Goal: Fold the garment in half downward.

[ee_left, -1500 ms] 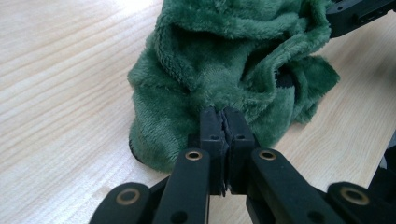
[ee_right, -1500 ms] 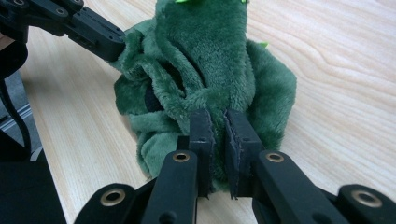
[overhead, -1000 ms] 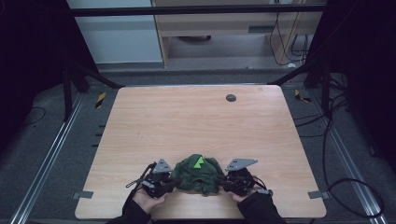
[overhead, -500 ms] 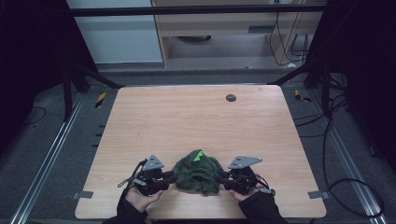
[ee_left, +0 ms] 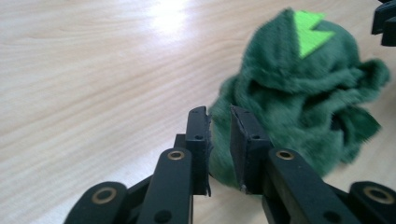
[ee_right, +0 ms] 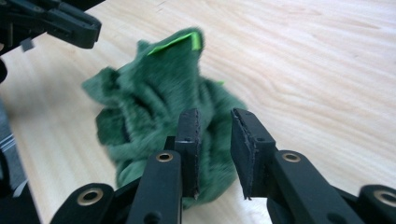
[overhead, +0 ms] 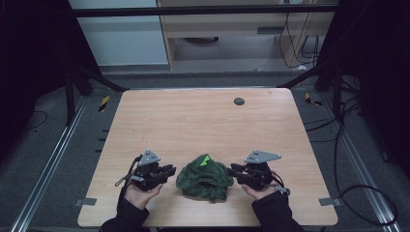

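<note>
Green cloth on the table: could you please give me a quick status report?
Left gripper and right gripper open, flanking, nothing held. Green cloth crumpled in a heap near the table's front edge. Nothing in the way.

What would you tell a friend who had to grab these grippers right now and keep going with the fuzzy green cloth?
Left hand-held gripper: jaws a narrow gap apart, holding nothing, just left of the green cloth.
Right hand-held gripper: jaws slightly apart, holding nothing, just right of the cloth.
The cloth sits in a crumpled heap near the front edge of the wooden table, a bright green tag on top.
Done: nothing visibly tidy yet; the cloth is bunched up.
Left: probably grab an edge on each side, then spread or fold it.
</note>
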The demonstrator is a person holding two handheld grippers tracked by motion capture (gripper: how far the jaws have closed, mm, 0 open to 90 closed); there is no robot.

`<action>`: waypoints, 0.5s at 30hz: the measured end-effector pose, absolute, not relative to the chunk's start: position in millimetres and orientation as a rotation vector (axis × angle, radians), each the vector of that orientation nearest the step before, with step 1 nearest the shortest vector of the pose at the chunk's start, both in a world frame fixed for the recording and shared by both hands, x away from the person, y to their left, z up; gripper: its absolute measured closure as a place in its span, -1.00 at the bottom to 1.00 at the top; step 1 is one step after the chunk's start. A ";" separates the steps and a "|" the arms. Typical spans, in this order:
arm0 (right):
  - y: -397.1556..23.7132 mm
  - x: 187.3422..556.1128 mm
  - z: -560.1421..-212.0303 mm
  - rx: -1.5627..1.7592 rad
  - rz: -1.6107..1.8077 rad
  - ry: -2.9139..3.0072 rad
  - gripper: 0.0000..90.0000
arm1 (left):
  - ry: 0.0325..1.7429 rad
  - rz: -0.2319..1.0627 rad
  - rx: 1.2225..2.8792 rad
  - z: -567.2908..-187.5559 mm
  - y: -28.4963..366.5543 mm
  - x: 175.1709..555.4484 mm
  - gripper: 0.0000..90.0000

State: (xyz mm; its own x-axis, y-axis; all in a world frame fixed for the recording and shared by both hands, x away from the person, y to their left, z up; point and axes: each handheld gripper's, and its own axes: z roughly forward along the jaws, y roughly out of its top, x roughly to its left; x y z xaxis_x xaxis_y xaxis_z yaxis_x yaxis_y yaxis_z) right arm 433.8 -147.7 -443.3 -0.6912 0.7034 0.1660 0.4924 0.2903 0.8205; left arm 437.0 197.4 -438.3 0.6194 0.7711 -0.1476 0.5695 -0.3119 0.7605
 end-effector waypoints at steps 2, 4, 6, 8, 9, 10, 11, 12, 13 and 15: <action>-148.0 439.0 -442.0 1.117 1.349 2.316 0.66 | 1.059 0.320 2.010 -437.8 196.6 441.0 0.77; -148.7 443.7 -441.4 1.128 1.347 2.300 0.68 | 1.062 0.329 2.007 -437.5 194.8 445.2 0.81; -150.0 447.9 -441.7 1.132 1.341 2.291 0.71 | 1.063 0.339 2.006 -436.7 192.7 449.6 0.85; -150.4 449.8 -442.3 1.139 1.338 2.285 0.74 | 1.064 0.348 2.003 -436.5 191.0 453.3 0.87; -150.9 451.5 -443.0 1.148 1.334 2.278 0.76 | 1.064 0.353 2.004 -437.1 190.5 455.1 0.89; -151.8 455.4 -444.8 1.162 1.334 2.271 0.79 | 1.068 0.354 2.003 -437.9 190.2 457.1 0.92; -151.8 455.4 -444.8 1.162 1.334 2.271 0.79 | 1.072 0.353 2.006 -438.8 190.3 459.2 0.92; -151.8 457.1 -445.6 1.176 1.332 2.269 0.81 | 1.080 0.350 2.001 -440.3 190.4 462.1 0.94; -151.9 459.8 -446.8 1.171 1.332 2.266 0.83 | 1.082 0.348 2.000 -441.3 190.7 464.4 0.96; -150.6 462.3 -447.7 1.183 1.333 2.267 0.87 | 1.088 0.344 1.993 -442.8 190.3 467.8 0.98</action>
